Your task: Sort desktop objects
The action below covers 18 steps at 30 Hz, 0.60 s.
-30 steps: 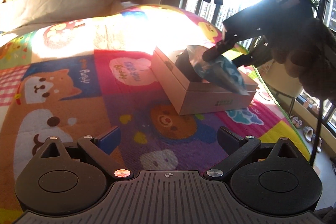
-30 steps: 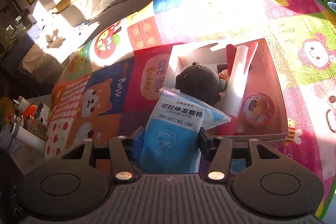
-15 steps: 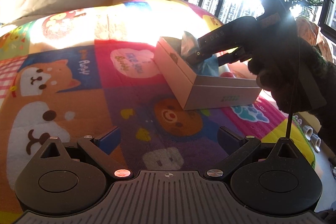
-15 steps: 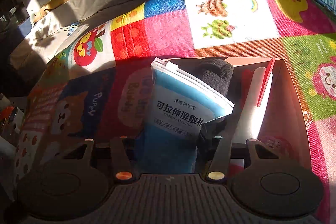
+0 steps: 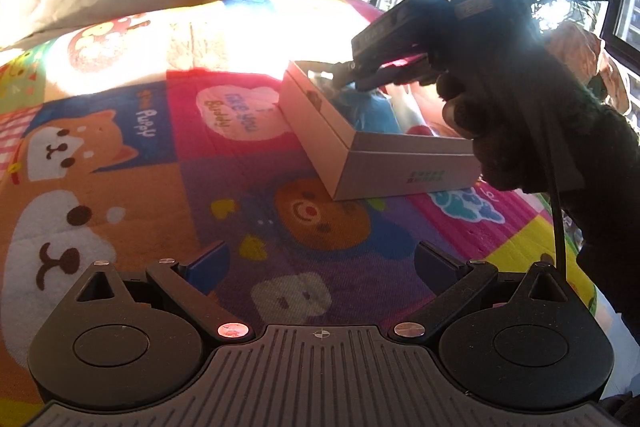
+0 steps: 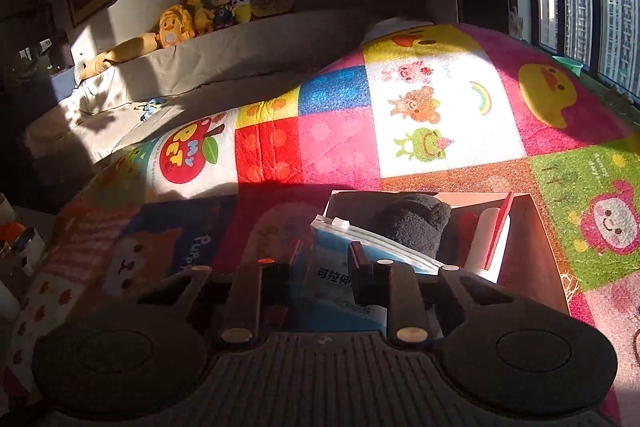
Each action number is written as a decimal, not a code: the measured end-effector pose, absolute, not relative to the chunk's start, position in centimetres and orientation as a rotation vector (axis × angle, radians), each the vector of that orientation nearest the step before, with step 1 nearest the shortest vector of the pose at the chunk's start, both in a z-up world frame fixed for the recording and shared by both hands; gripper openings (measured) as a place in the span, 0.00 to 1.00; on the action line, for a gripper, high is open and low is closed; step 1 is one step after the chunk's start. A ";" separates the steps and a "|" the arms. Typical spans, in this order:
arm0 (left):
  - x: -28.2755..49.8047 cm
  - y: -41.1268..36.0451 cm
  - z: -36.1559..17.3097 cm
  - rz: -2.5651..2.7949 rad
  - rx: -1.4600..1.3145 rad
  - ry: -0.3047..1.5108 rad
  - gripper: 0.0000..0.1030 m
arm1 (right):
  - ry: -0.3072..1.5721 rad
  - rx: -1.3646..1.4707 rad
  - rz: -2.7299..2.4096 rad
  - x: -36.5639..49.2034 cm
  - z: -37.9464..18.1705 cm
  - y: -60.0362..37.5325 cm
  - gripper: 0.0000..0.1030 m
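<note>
While our right tongs (image 6: 320, 267) stay closed on blue wipes pack (image 6: 340, 267), pack sits low in near-left part of cardboard box (image 5: 400, 167), against dark plush toy (image 6: 416, 227). White roll (image 6: 490, 239) lies right of toy. Our left tongs (image 5: 320, 259) hang wide apart, holding nothing, above colourful play mat (image 5: 140, 155), near side of box. Stuffed toys (image 6: 200, 15) line far ledge.
</note>
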<state>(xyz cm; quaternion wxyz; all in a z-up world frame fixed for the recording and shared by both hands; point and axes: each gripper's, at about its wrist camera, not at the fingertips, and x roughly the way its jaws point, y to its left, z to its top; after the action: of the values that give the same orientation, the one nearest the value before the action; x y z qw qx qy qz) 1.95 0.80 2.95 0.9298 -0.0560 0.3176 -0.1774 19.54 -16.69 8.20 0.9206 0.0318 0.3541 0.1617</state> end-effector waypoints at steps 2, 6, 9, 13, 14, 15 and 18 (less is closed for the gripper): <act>2.0 1.3 2.8 -0.339 -0.122 0.658 0.98 | 0.823 0.117 0.296 21.5 6.5 -17.3 0.22; 2.5 1.9 2.5 -0.314 -0.139 0.677 0.98 | 0.847 0.189 0.340 21.7 6.1 -19.1 0.22; 2.4 1.6 2.4 -0.325 -0.136 0.679 0.98 | 0.801 0.187 0.378 19.3 6.9 -20.4 0.25; 2.4 1.1 2.4 -0.335 -0.117 0.683 0.99 | 0.707 0.204 0.357 14.8 8.1 -23.9 0.38; 2.5 1.0 2.5 -0.338 -0.116 0.684 0.99 | 0.669 0.198 0.322 13.6 8.4 -25.0 0.51; 2.7 0.8 2.6 -0.343 -0.114 0.685 0.99 | 0.632 0.188 0.274 12.6 8.5 -26.1 0.65; 4.0 -0.7 3.1 -0.394 -0.100 0.664 0.99 | 0.570 0.174 0.161 10.7 8.2 -28.9 0.86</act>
<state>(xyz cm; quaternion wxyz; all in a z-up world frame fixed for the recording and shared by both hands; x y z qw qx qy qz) 3.98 -0.68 3.12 0.9252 -0.0489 0.3236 -0.1923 10.74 -28.88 8.23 0.9528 0.0855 0.2804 0.0793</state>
